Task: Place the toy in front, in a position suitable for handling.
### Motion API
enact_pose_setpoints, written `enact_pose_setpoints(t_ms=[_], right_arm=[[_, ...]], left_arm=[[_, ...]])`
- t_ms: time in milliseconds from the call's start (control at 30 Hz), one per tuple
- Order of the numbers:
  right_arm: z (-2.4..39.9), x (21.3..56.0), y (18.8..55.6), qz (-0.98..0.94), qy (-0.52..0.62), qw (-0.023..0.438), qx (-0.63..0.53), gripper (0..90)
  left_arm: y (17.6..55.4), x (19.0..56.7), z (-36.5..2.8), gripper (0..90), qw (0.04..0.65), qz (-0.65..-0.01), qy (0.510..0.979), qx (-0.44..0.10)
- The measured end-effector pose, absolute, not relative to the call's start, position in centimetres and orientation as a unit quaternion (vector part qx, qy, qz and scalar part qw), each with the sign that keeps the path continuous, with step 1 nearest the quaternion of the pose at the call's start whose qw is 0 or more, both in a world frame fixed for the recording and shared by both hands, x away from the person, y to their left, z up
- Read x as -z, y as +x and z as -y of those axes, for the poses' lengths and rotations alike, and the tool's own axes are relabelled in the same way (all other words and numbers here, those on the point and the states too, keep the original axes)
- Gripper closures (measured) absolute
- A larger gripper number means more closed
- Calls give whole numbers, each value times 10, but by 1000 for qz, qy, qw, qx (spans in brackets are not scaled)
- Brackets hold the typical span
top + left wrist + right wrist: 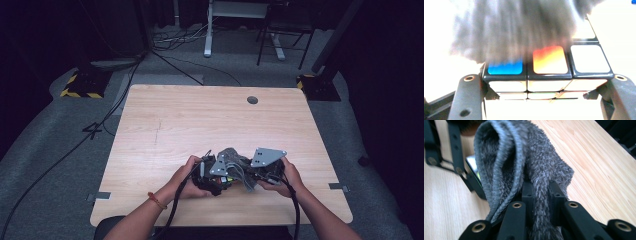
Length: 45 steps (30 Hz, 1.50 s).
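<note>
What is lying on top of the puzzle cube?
A grey fuzzy cloth lies over the cube, hiding its far tiles. Blue, orange and white tiles at the near edge stay uncovered.

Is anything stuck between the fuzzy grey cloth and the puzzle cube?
Nothing visible. The grey cloth, pinched in the right gripper, drapes right over the cube, which the left gripper clamps by its sides.

The high view looks forward and down over the whole bench [165, 120] from its near edge. Each claw view sits very close: the left faces the cube [549, 75], the right faces the cloth [524, 162]. Both share the cloth.
</note>
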State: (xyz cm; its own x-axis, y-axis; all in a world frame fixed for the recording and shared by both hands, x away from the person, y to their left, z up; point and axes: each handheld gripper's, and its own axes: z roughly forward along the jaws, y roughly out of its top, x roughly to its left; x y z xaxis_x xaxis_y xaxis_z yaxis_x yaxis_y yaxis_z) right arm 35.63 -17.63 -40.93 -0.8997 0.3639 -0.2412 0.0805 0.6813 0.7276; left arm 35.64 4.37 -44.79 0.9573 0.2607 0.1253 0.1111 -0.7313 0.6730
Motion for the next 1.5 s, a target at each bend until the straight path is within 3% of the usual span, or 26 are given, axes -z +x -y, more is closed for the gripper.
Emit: enact_pose_setpoints(t_ms=[400,600,1000,1200,1500], right_arm=[[166,399,335,-889,86,164,-418,792],[154,399,335,-890,78,181,-412,791],[185,411,356,-887,132,194,-399,793],[192,418,363,-883,144,160,-416,793],[202,425,368,-876,167,146,-429,793]], left_arm=[[357,449,-41,338,351,-106,925,-101],[357,449,-41,339,358,-107,922,-99],[357,441,-47,339,373,-99,917,-102],[356,436,-56,338,392,-105,908,-106],[353,431,-59,338,424,-99,895,-100]])
